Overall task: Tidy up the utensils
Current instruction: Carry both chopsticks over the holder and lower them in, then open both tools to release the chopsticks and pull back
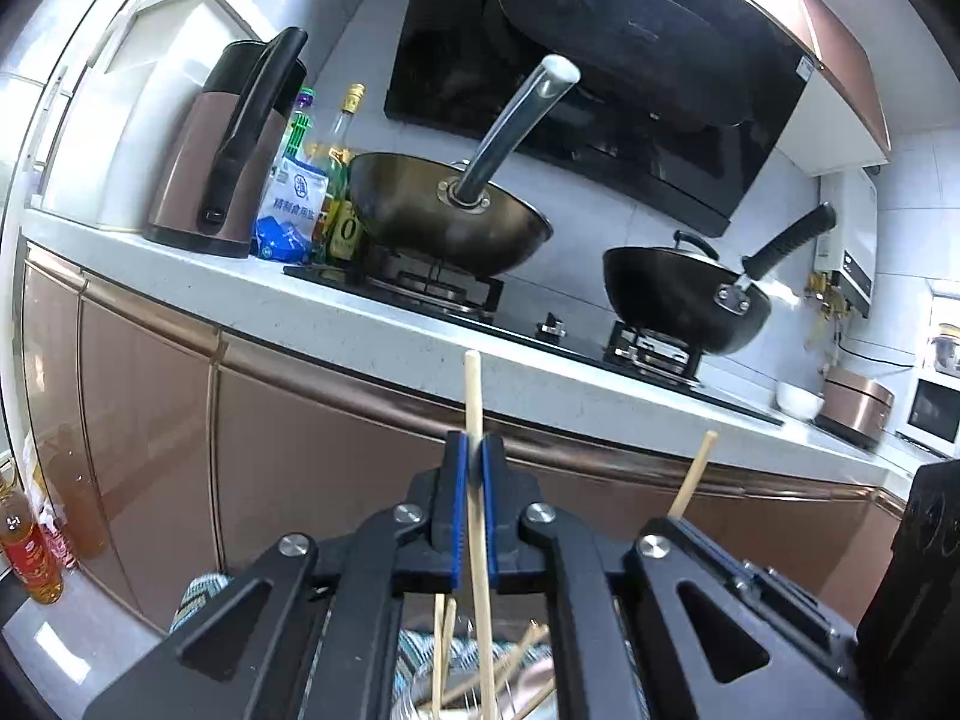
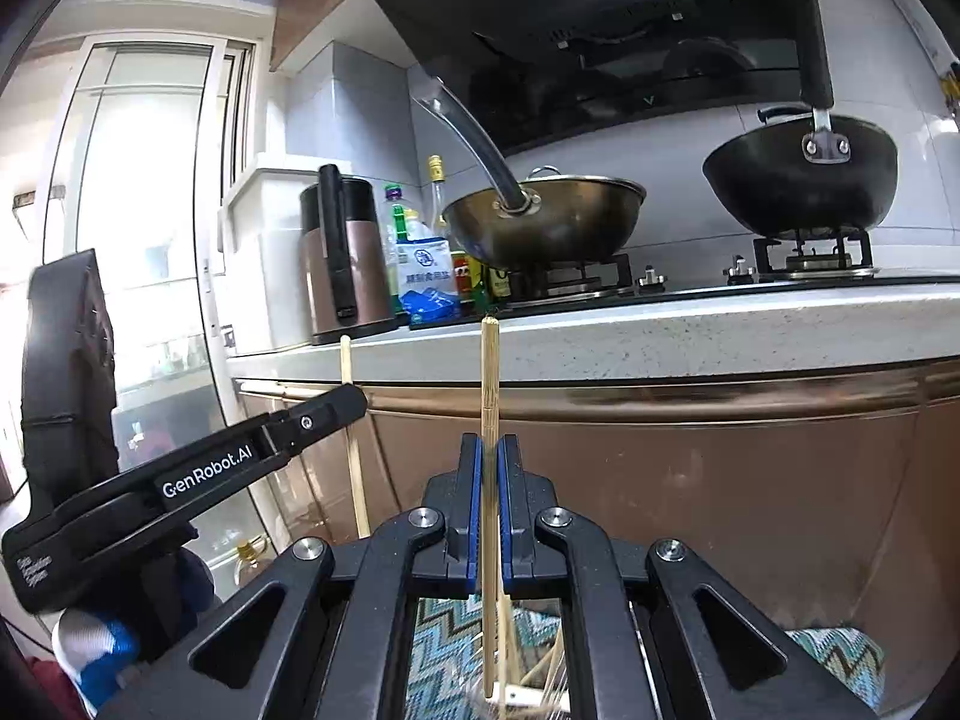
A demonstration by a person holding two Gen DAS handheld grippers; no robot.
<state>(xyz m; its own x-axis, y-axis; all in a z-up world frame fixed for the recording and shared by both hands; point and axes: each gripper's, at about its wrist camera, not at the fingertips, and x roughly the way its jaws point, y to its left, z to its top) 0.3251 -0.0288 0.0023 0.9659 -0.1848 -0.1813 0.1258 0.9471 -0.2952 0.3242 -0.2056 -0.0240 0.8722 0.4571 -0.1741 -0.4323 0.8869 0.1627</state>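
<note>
My left gripper is shut on a wooden chopstick that stands upright between its blue pads. My right gripper is shut on a second upright wooden chopstick. Each gripper shows in the other's view: the right one with its chopstick, the left one with its chopstick. Below both grippers several more chopsticks stand in a clear glass container, over a teal zigzag cloth.
Ahead is a kitchen counter with brown cabinet fronts. On it stand a brown kettle, bottles and a salt bag, a steel wok and a black wok on a gas hob. Oil bottles stand at left.
</note>
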